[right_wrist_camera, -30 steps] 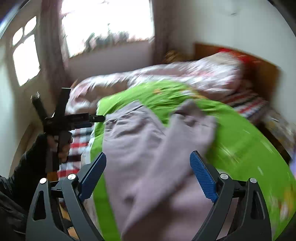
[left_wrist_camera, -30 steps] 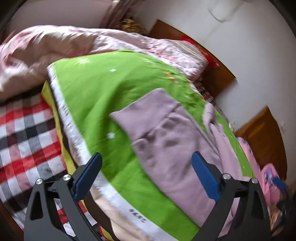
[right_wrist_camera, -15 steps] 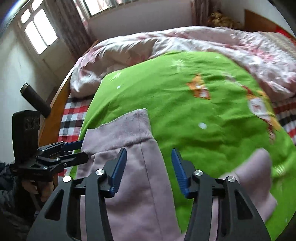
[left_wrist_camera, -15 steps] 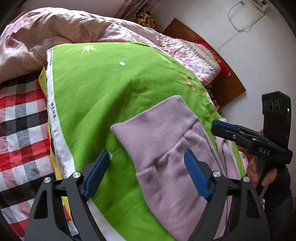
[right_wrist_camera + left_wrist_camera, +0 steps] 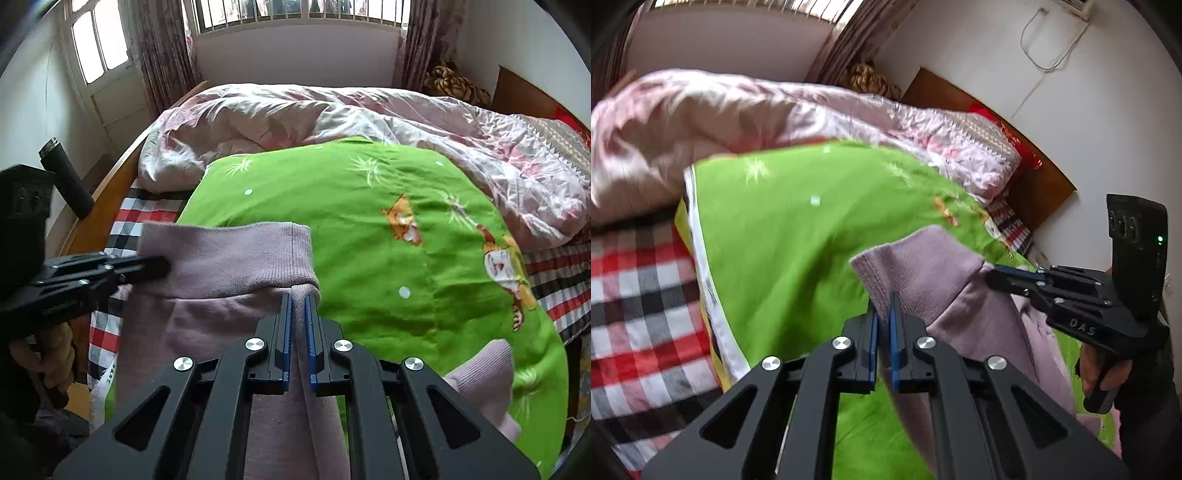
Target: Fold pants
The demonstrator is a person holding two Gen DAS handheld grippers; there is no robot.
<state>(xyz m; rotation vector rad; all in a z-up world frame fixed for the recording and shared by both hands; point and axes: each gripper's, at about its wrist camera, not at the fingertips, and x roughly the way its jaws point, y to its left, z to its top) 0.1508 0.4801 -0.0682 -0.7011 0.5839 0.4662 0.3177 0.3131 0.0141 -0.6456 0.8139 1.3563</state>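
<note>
Lilac pants (image 5: 931,280) lie on a green blanket (image 5: 783,236) on the bed, waistband toward the far side. My left gripper (image 5: 882,306) is shut on the left corner of the waistband. My right gripper (image 5: 298,301) is shut on the right corner of the waistband (image 5: 236,258). Each gripper shows in the other's view: the right gripper (image 5: 1001,277) at the waistband's right end, the left gripper (image 5: 162,264) at its left end. The waistband is lifted a little and stretched between them. A pant leg cuff (image 5: 480,373) lies at the lower right.
A crumpled pink quilt (image 5: 332,110) lies across the far side of the bed. A red checked sheet (image 5: 635,314) shows at the left bed edge. A wooden headboard (image 5: 1045,184) and white wall are to the right. A window (image 5: 295,11) is behind the bed.
Both grippers have moved onto the waistband corners and closed on them. The waistband has risen slightly off the green blanket.
</note>
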